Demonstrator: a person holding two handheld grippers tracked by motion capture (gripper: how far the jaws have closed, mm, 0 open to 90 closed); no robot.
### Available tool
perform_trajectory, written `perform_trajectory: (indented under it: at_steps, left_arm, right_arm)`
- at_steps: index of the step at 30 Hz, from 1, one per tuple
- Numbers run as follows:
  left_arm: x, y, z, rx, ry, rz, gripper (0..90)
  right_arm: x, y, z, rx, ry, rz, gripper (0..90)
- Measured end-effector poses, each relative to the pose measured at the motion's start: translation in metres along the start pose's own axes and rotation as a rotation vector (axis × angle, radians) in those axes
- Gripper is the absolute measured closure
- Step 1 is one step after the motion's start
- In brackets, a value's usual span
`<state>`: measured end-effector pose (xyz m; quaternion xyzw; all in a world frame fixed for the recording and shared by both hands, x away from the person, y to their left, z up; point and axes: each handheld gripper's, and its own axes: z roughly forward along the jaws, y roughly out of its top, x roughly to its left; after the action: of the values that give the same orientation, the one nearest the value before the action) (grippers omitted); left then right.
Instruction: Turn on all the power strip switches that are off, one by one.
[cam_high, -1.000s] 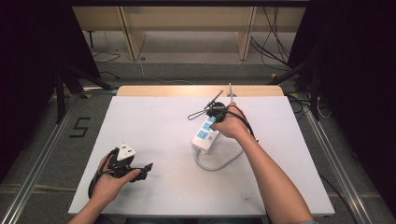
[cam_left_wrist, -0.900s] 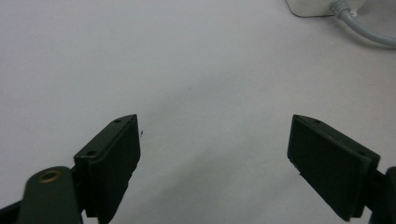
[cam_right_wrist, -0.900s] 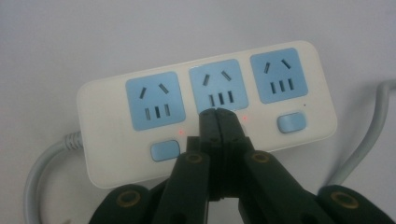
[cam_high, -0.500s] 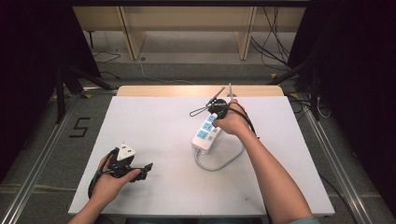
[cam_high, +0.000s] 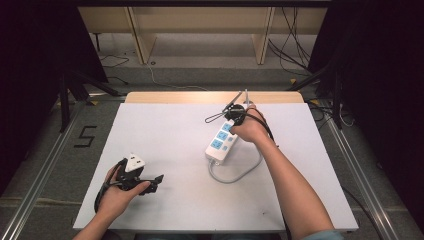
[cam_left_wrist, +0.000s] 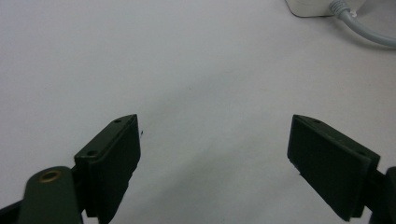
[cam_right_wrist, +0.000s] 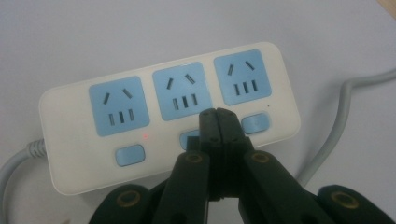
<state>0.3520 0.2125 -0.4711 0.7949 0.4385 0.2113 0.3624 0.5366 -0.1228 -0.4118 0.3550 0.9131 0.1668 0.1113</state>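
So, going left to right across the table:

Left gripper: sitting near the left front of the white table, jaws spread wide with nothing between them. In the left gripper view its pads are hanging over bare tabletop, with a corner of the strip and its cord peeking in at the top right.

Power strip: lying flat around the middle of the table, a bit right of centre, angled, with its grey cord looping off its near end toward the person.

Right gripper: hovering at the far end of the strip, jaws pinched fully together and holding nothing. In the right gripper view the closed tips are pointing down at the middle switch, partly covering it. Can't tell if they're actually touching.

Progress: looks like the job is poking the switch buttons with the closed tips. A small red light is glowing by the left switch, so I'm guessing that one's on. The middle one seems to be in hand right now, and the right switch is probably still waiting.

Containers: none on the table; all three sockets are sitting empty, no plugs in them.
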Motion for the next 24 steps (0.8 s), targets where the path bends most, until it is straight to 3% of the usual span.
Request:
perform_trajectory:
  at_steps: [7, 24]
  left_arm:
    - [0.0, 0.0, 0.0, 0.001, 0.0, 0.0, 17.2]
    - [0.0, 0.0, 0.0, 0.0, 0.001, -0.001, 17.2]
  right_arm:
    - [-0.002, 0.004, -0.002, -0.002, -0.011, -0.012, 90.0]
    - [-0.01, 0.01, -0.002, -0.012, -0.029, 0.016, 90.0]
